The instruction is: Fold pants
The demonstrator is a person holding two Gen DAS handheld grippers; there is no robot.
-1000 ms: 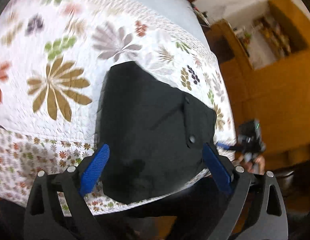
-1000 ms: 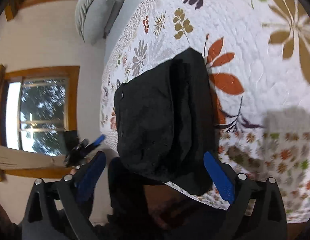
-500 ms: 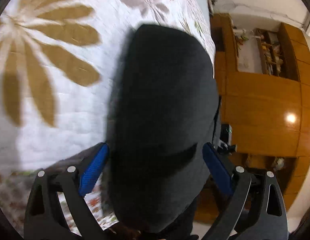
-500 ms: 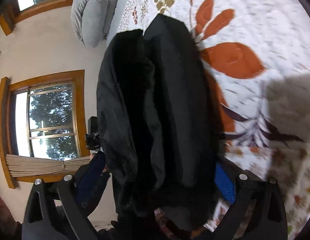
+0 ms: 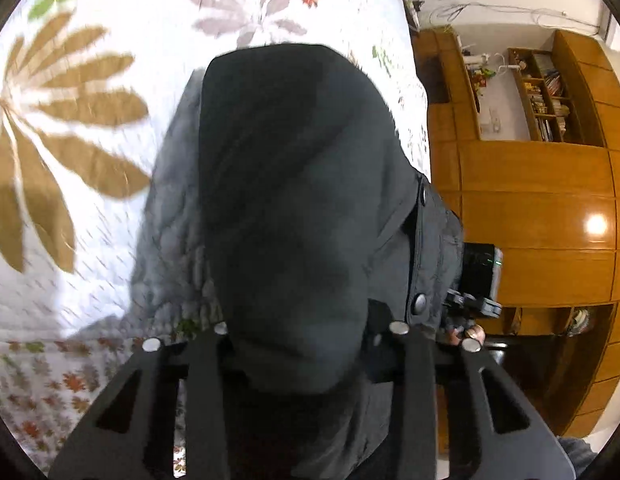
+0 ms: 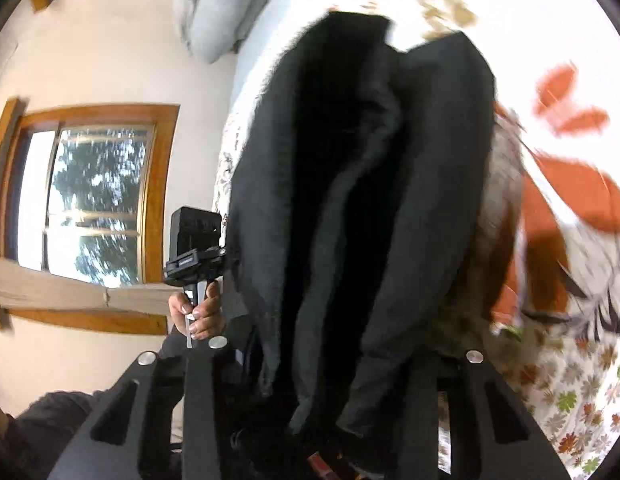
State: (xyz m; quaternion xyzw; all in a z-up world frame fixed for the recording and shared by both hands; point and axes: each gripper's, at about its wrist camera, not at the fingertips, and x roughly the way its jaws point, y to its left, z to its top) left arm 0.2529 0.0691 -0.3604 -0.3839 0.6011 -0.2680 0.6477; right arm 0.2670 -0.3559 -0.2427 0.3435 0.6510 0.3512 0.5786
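Observation:
The folded black pants (image 5: pixel 293 184) lie on the flowered quilt (image 5: pixel 89 80) at the bed's near edge, their snap-button waistband on the right. My left gripper (image 5: pixel 305 334) has its jaws closing on the near end, and cloth bunches between them and hides the pads. In the right wrist view the pants (image 6: pixel 350 184) show as thick stacked layers, raised a little off the quilt (image 6: pixel 570 20). My right gripper (image 6: pixel 346 356) is closing on that end too, with the cloth filling the gap. Each view catches the other hand-held gripper at the side.
A grey pillow (image 6: pixel 213 8) lies at the head of the bed. A wood-framed window (image 6: pixel 93 200) is on the wall to the left. A tall wooden cabinet with shelves (image 5: pixel 530 220) stands beyond the bed's right side. A hand (image 6: pixel 197 312) grips the other handle.
Both grippers moved in from in front of the pants, with jaws wide, to straddle their near ends. The jaws have narrowed onto the cloth, and the blue pads are now hidden by it.

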